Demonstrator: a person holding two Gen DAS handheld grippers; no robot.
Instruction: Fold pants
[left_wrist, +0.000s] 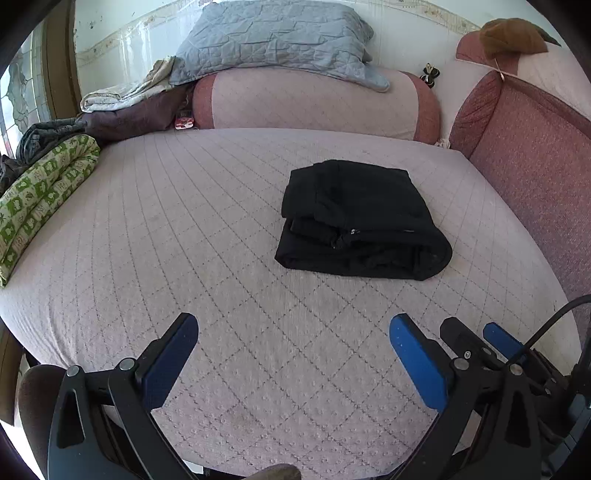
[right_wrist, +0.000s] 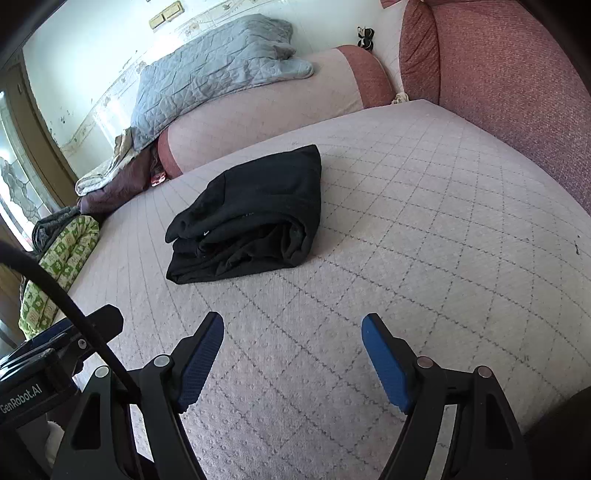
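Observation:
Black pants (left_wrist: 360, 219) lie folded into a compact stack on the pale pink quilted sofa seat (left_wrist: 184, 229). They also show in the right wrist view (right_wrist: 251, 218), left of centre. My left gripper (left_wrist: 293, 328) is open and empty, held above the seat's near part, well short of the pants. My right gripper (right_wrist: 293, 328) is open and empty too, near the front of the seat (right_wrist: 424, 221), with the pants ahead and to its left. The right gripper's tip (left_wrist: 476, 338) shows at the lower right of the left wrist view.
A pink bolster (left_wrist: 314, 101) with a grey quilted pillow (left_wrist: 277, 37) lies at the back. A red sofa backrest (left_wrist: 535, 155) runs along the right. A green patterned blanket (left_wrist: 40, 192) and dark clothes (left_wrist: 129, 118) lie at the left. A black cable (right_wrist: 62, 295) crosses the right wrist view.

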